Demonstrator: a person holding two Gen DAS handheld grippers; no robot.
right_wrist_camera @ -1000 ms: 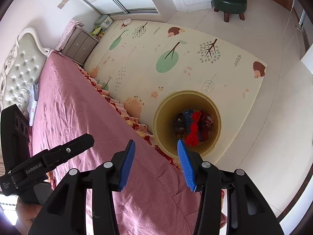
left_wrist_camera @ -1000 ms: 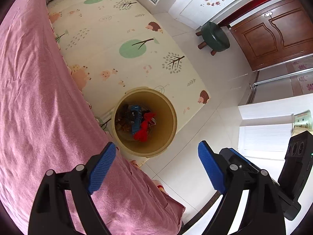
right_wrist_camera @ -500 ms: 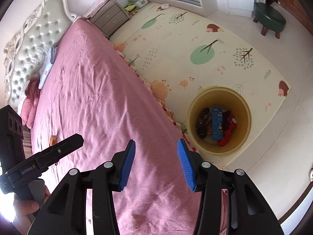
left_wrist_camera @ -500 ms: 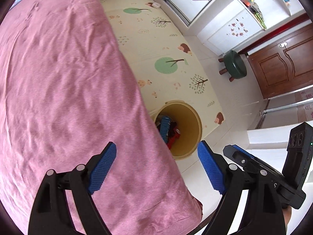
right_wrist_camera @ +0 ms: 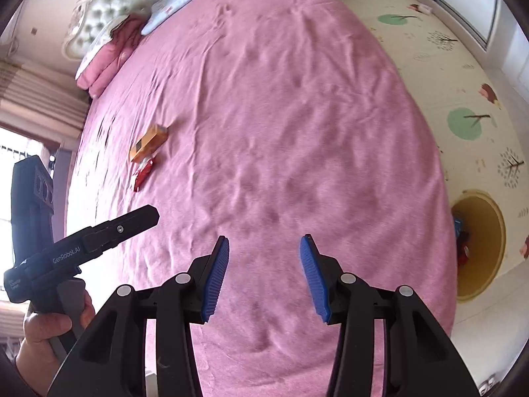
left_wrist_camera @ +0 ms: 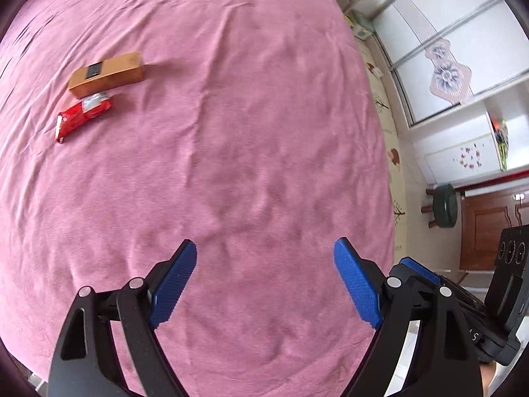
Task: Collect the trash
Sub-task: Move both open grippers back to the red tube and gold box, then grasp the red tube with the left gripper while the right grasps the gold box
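Orange-brown box and crinkled red wrapper lying touching on pink bed; left claw and right claw both released, empty.

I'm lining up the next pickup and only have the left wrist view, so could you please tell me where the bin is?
Observer: The round yellow bin stands on the patterned play mat, beside the pink bedspread's right edge in the right wrist view.
Operator: Thank you. Is there anything in it?
Observer: Yes, blue and red items show inside; the bed edge hides the rest.
Operator: And is the right gripper free?
Observer: Its blue pads stand apart over bare bedspread, nothing between them.
Operator: What lies at the head of the bed?
Observer: A folded pink blanket against a tufted white headboard.
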